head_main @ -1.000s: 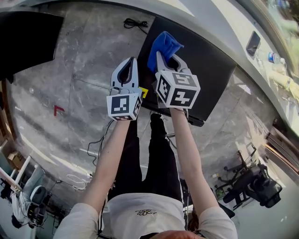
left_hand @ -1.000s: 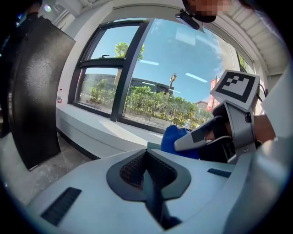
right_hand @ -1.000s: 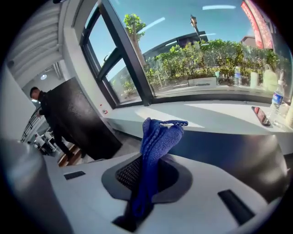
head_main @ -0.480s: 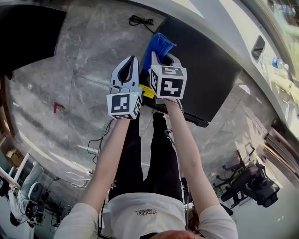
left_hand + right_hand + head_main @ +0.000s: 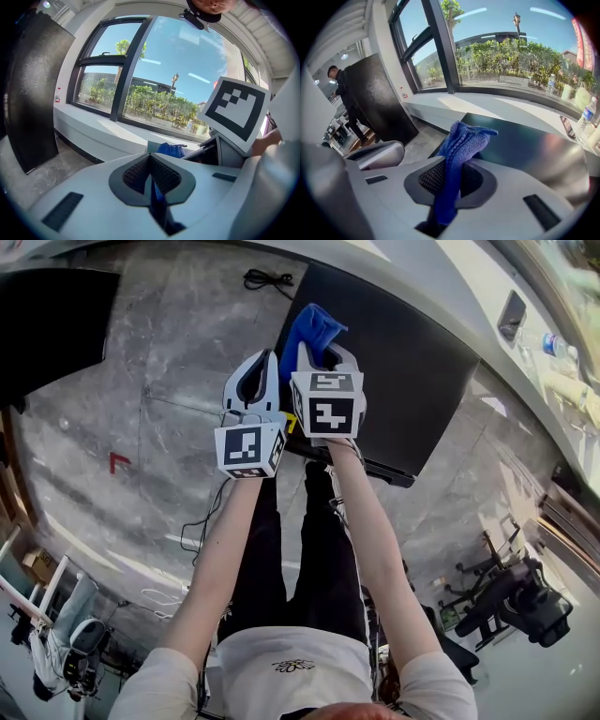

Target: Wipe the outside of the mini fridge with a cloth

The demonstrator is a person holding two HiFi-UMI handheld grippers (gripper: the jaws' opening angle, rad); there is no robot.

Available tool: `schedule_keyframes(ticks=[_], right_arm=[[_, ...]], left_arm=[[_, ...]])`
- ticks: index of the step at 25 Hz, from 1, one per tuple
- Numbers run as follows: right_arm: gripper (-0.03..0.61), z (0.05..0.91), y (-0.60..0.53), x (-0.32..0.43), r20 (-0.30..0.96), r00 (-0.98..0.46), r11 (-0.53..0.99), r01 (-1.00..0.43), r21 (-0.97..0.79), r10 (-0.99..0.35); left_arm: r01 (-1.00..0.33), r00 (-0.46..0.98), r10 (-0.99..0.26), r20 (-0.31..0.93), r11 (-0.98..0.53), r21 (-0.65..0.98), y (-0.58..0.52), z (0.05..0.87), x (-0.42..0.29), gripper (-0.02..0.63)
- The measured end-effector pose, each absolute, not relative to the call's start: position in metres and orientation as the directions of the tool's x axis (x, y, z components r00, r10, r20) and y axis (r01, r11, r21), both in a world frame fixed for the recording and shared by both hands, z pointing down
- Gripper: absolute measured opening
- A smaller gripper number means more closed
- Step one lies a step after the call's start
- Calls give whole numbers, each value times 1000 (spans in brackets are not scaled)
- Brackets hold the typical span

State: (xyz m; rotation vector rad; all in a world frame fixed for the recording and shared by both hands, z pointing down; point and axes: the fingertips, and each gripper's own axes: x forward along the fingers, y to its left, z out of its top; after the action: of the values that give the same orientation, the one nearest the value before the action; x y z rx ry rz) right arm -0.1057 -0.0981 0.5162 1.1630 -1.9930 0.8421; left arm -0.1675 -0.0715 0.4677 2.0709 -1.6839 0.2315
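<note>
In the head view the black mini fridge (image 5: 412,362) stands on the grey stone floor (image 5: 159,381) at the far right, against the window ledge, showing only its flat dark top. The blue cloth (image 5: 314,326) sits bunched over the fridge's near left edge, gripped by the right tongs (image 5: 321,351). A black cable (image 5: 267,279) lies coiled on the floor just left of the fridge's far corner. A red mark (image 5: 117,460) shows on the floor to the left, and an office chair (image 5: 520,601) stands near right. Both bare arms reach straight out, with the left tongs (image 5: 262,362) just beside the right ones over the floor at the fridge's left edge. In the left gripper view the jaws are pressed together to a thin slit. The cloth peeks above them, with the right tongs' marker cube at the right and a large window (image 5: 140,70) beyond. In the right gripper view the jaws clamp the cloth, which rises between them and folds over to the right above the glossy fridge top. A tall dark cabinet (image 5: 377,98) stands at far left with a person (image 5: 340,89) beside it, and bottles (image 5: 588,112) stand on the ledge at the right.
</note>
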Motion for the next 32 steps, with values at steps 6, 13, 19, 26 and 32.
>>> schedule_keyframes(ticks=[6, 13, 19, 26, 32], right_arm=[[61, 517, -90, -54, 809, -342, 343, -921, -187, -478], [61, 521, -77, 20, 823, -281, 275, -948, -159, -493], [61, 523, -63, 87, 836, -221, 227, -966, -119, -501], [61, 523, -51, 137, 840, -181, 176, -979, -104, -512], [61, 523, -43, 176, 841, -150, 143, -986, -88, -519]], left_arm=[[-951, 275, -871, 407, -186, 246, -69, 467, -129, 5], [-939, 316, -857, 408, -221, 264, -60, 470, -74, 5], [-919, 371, -835, 407, -266, 292, -51, 469, -19, 5], [-912, 393, -822, 412, -291, 289, -47, 475, 19, 5], [-898, 430, -804, 411, -330, 292, -42, 475, 54, 5]])
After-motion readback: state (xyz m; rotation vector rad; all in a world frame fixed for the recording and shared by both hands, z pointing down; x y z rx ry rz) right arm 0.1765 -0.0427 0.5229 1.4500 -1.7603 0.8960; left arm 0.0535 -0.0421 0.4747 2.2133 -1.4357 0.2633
